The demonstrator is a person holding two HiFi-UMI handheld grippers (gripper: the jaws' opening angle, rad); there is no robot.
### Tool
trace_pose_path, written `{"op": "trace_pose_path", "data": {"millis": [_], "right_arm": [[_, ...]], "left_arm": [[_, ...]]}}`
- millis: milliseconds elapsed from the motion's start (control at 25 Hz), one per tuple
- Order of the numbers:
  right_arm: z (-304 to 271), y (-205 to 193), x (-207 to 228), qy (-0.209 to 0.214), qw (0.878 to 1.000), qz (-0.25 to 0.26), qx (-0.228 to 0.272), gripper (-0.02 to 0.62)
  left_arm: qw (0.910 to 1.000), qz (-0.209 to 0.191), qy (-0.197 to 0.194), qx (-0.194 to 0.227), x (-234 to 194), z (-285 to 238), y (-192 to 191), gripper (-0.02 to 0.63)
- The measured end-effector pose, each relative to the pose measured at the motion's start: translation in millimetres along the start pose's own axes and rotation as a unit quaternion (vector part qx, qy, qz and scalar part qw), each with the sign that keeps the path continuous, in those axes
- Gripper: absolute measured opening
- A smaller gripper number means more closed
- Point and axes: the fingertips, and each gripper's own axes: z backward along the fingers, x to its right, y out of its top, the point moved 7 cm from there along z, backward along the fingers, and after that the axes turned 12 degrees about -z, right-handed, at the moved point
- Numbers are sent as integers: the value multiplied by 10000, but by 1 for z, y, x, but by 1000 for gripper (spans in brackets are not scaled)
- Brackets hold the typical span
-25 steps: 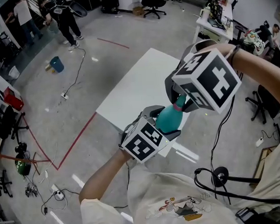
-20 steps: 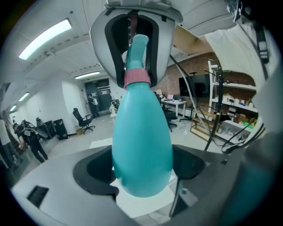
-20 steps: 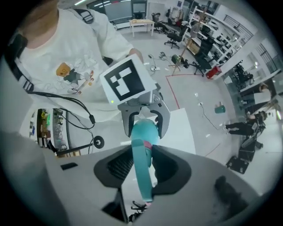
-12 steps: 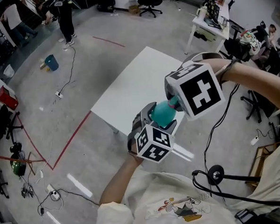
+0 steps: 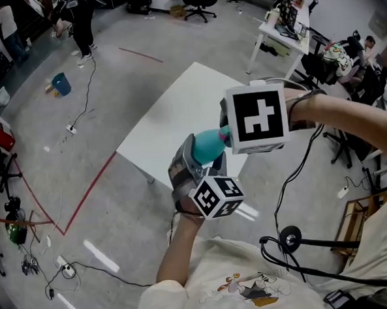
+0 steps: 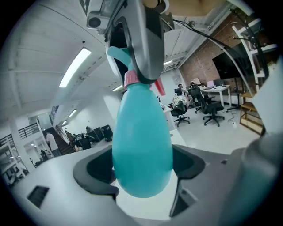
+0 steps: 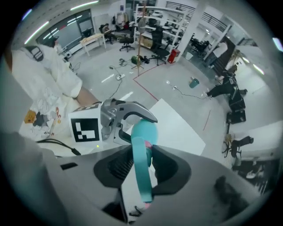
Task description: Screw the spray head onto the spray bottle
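**Head (image 7: pixel 140 176) meeting bottle (image 6: pixel 141 145) in mid-air**

The left gripper (image 6: pixel 141 178) is clamping the teal bottle across its rounded belly, both pads pressing on its sides. The right gripper (image 7: pixel 141 170) is pointing downward and gripping the head, with its jaws closed on the teal strip. Both pieces are hanging in the air above the white table (image 5: pixel 172 119), with the pink collar (image 6: pixel 132 79) sitting at the bottle's neck. How far it is threaded I cannot tell.

The bottle is looking like smooth, light plastic, so it is probably going to spin or slip in the pads under a twist. The widest part of the belly seems the safest hold. The head is likely stiffer at the collar than along its thin trigger, so twisting nearer the collar should be strained less.

The bottle wall is opaque, so I cannot tell what is inside.
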Motion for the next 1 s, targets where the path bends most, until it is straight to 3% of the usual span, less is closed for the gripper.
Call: {"op": "trace_pose_path", "data": {"millis": [280, 560, 680, 880, 1000], "right_arm": [[-8, 1, 11, 364, 9899, -1266, 516, 130], [-18, -9, 16, 783, 9651, -2388, 744, 130], [-20, -8, 12, 815, 9603, -2560, 749, 130], [-23, -6, 7, 827, 9641, -2423, 701, 135], [-18, 1, 2, 863, 9654, -2348, 737, 172]], "left_arm": [[9995, -57, 262, -150, -3, -6, -9, 399], [9994, -87, 253, -234, 4, -11, -11, 400], [9995, -104, 191, -210, 6, -7, -16, 399], [9999, 73, 60, -69, 8, -4, -21, 399], [9999, 151, 2, 16, 5, 2, -27, 400]]}}
